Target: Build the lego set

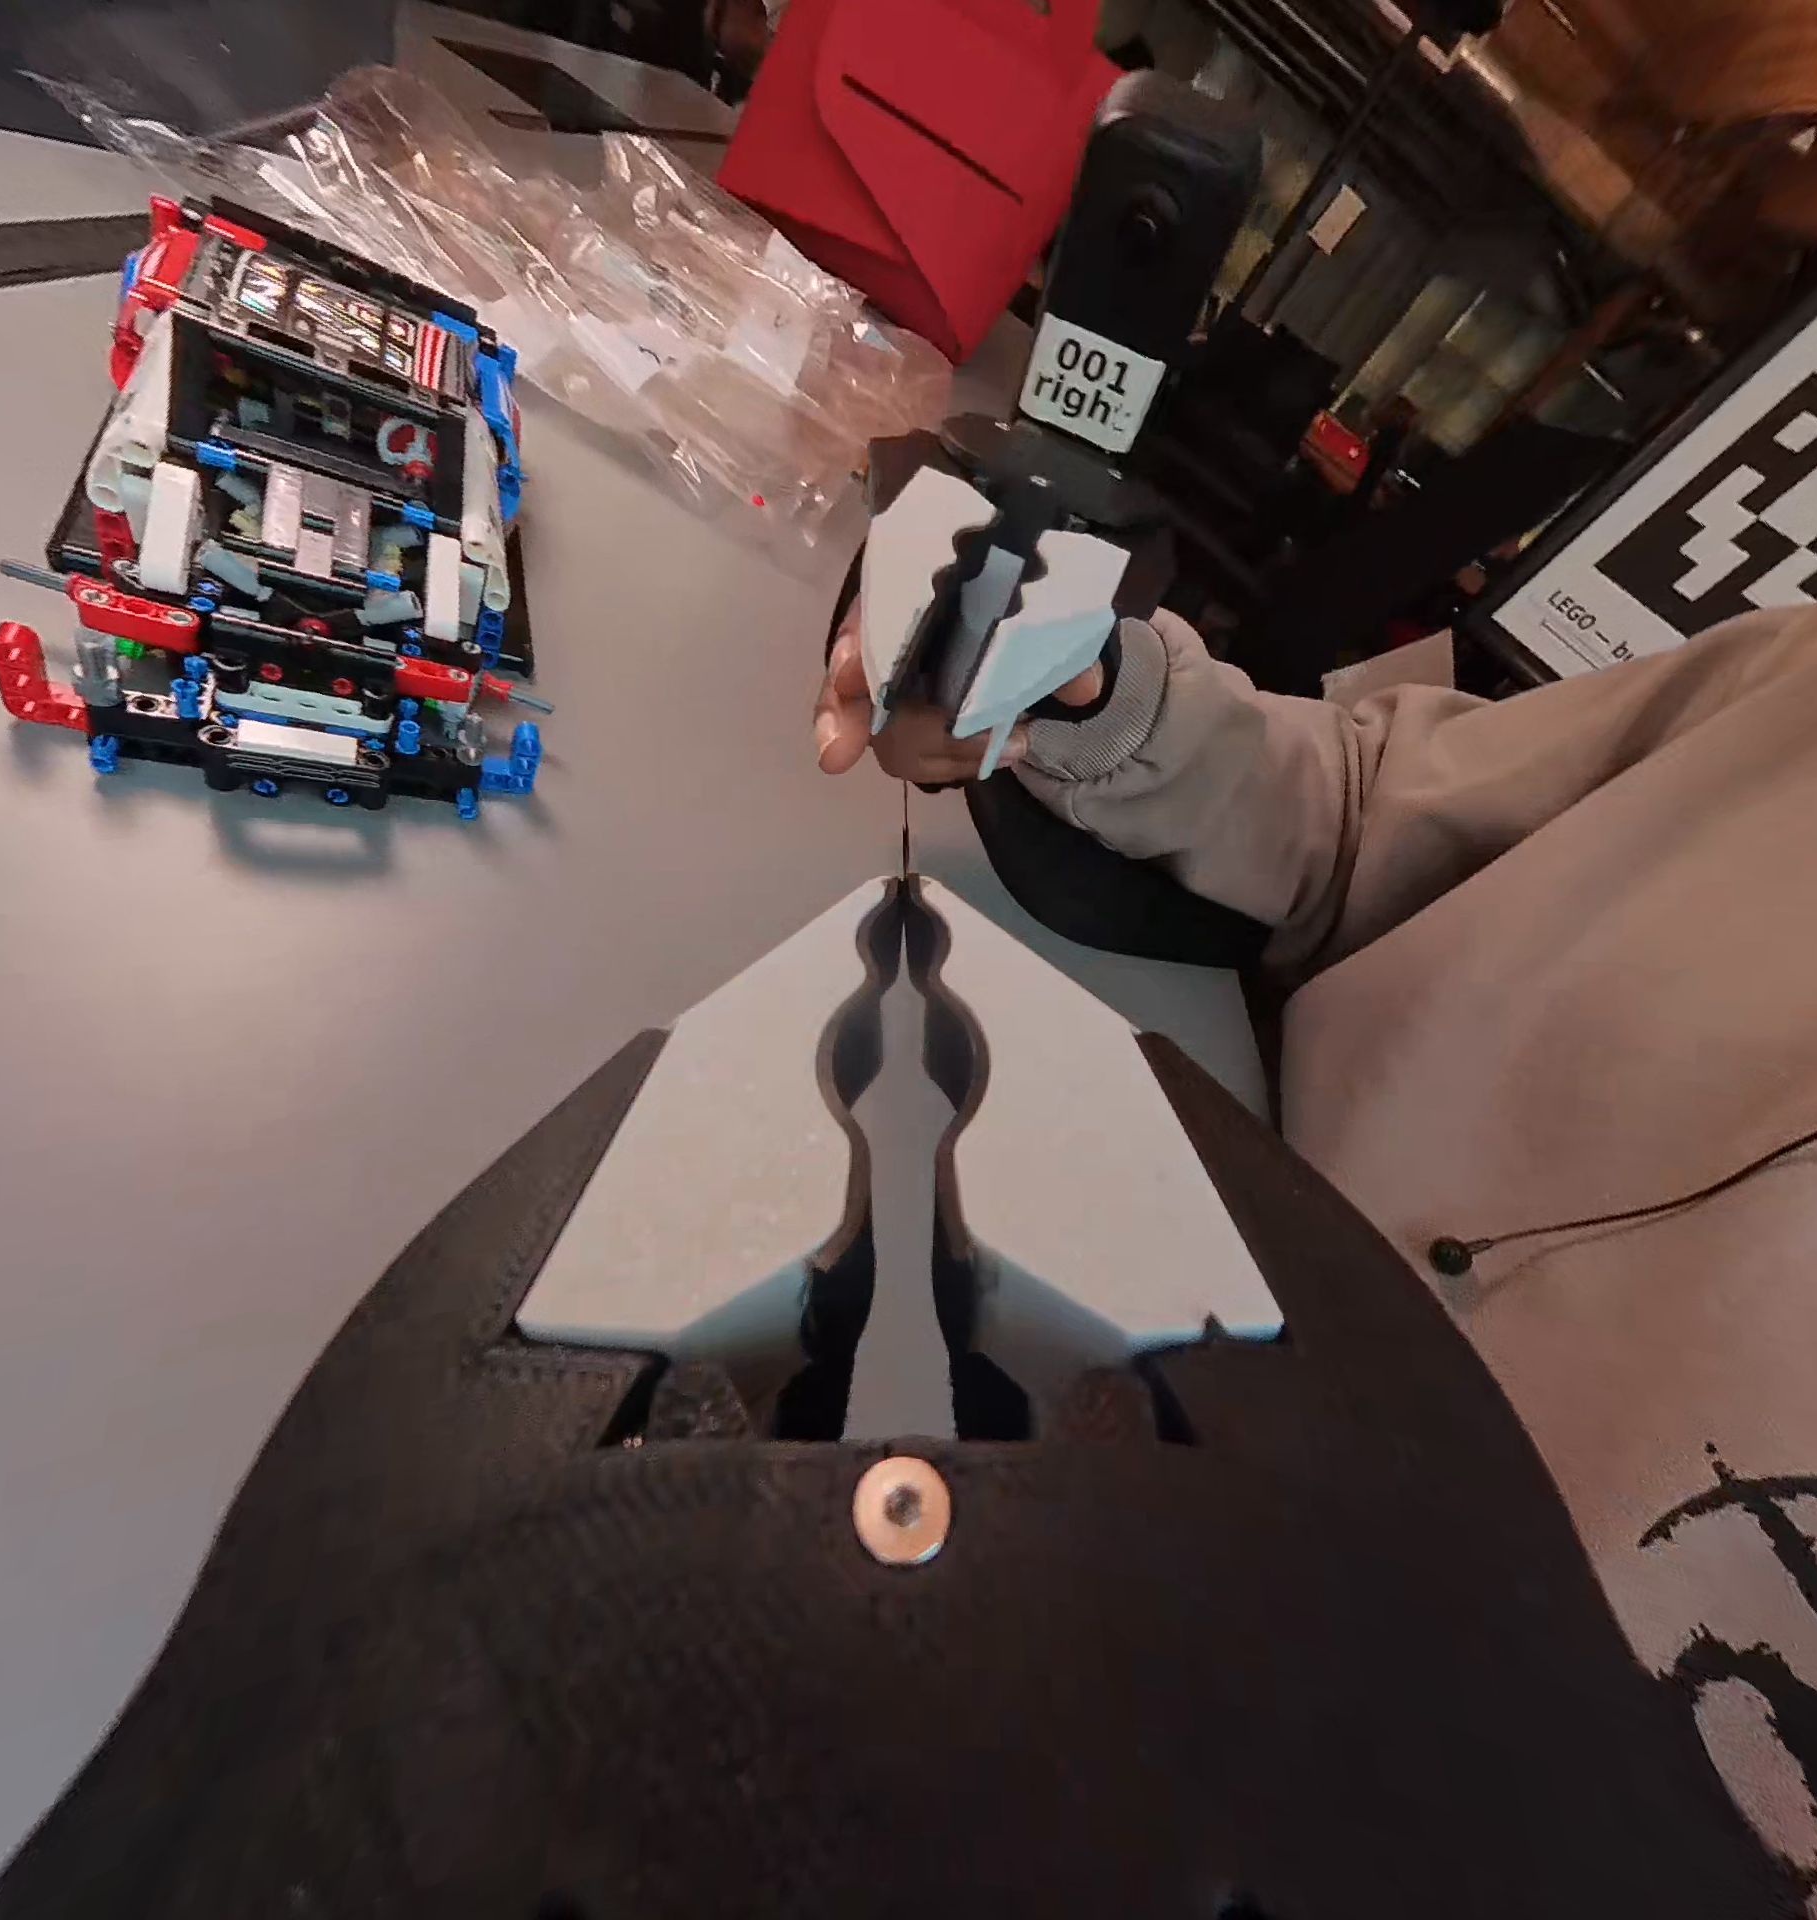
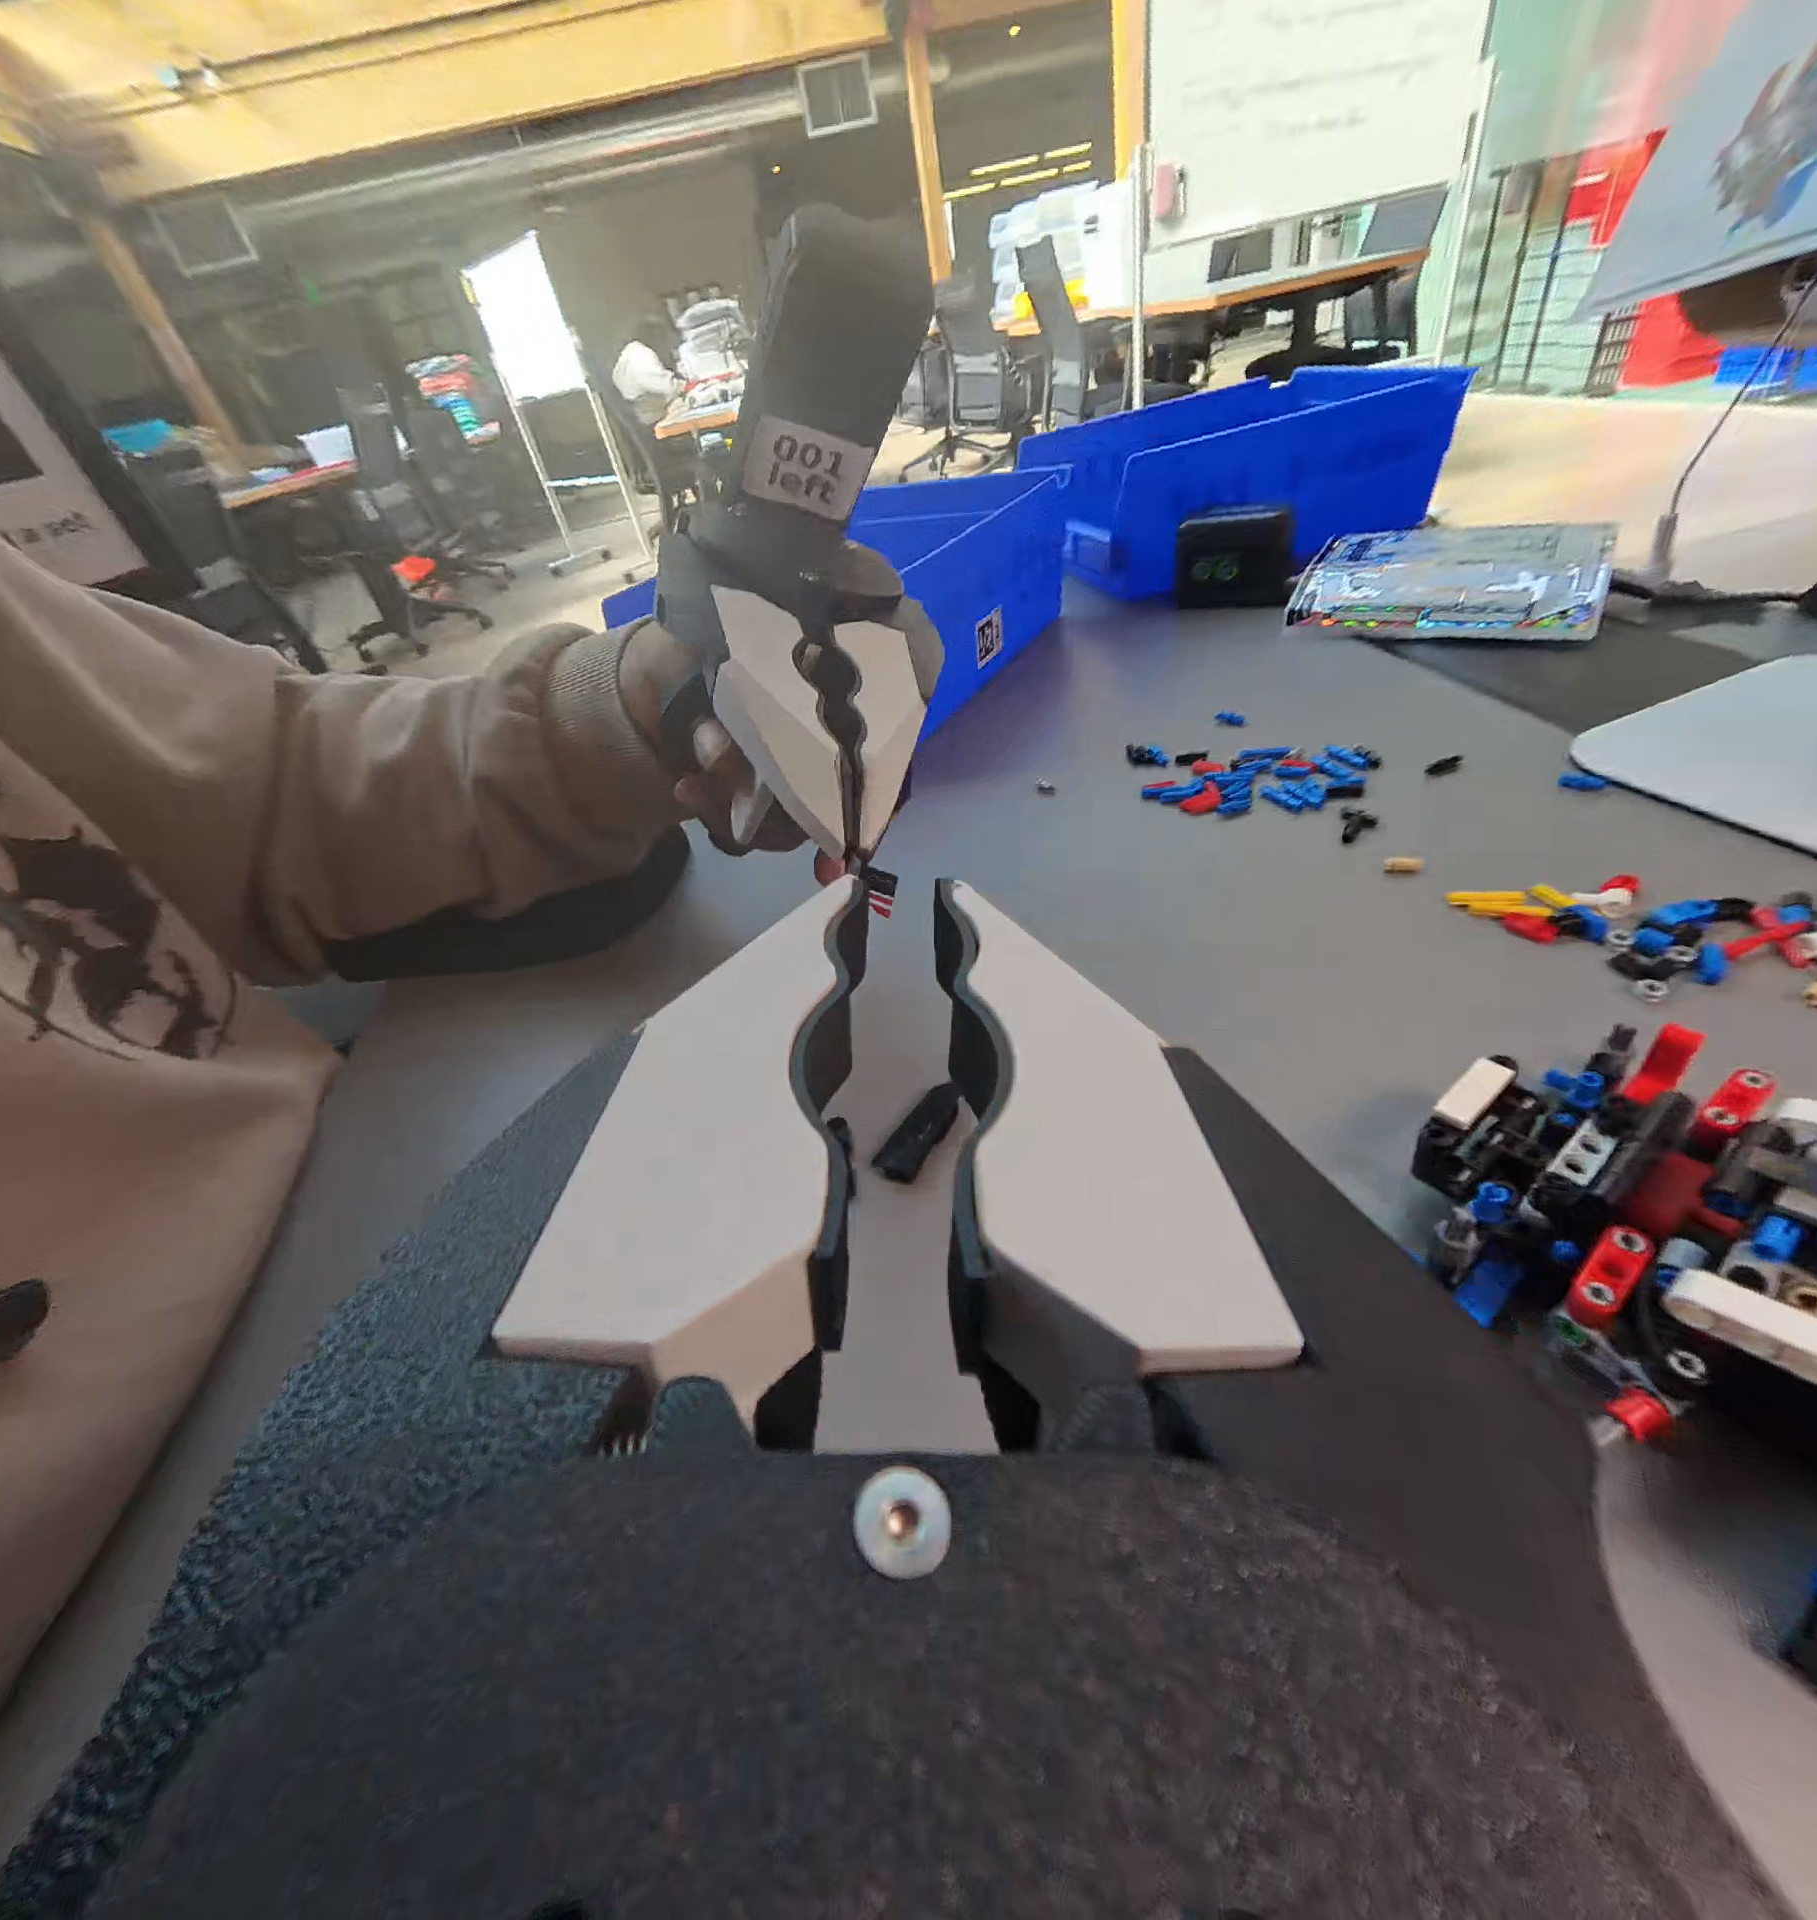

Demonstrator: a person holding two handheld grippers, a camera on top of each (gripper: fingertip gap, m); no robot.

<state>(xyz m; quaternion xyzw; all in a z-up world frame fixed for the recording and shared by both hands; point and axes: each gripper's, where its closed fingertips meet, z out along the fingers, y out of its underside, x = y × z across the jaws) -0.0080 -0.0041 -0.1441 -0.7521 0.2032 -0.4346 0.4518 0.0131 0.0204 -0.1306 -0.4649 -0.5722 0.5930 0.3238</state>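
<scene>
My left gripper (image 1: 902,886) is shut on a small thin sticker (image 1: 902,836), seen edge-on here. In the right wrist view the sticker (image 2: 880,891) shows red, white and black stripes and hangs from the left gripper's tips (image 2: 850,840). My right gripper (image 2: 896,886) is open, with its tips level with the sticker, which sits by its left finger. The right gripper (image 1: 935,738) faces the left one tip to tip above the grey table (image 1: 260,1091). The partly built Lego car (image 1: 291,520) stands at the far left, and shows in the right wrist view (image 2: 1662,1226) at the right.
A small black piece (image 2: 914,1132) lies on the table under the right gripper. Loose blue, red and black pieces (image 2: 1268,779) and more (image 2: 1693,935) are spread to the right. Blue bins (image 2: 1195,499), a sticker sheet (image 2: 1455,582), clear bags (image 1: 623,312) and a red box (image 1: 914,156) stand behind. Spacing between my two grippers at the tips: around 4 centimeters. The partly built Lego car (image 1: 291,520) is about equally far from each gripper, around 20 centimeters.
</scene>
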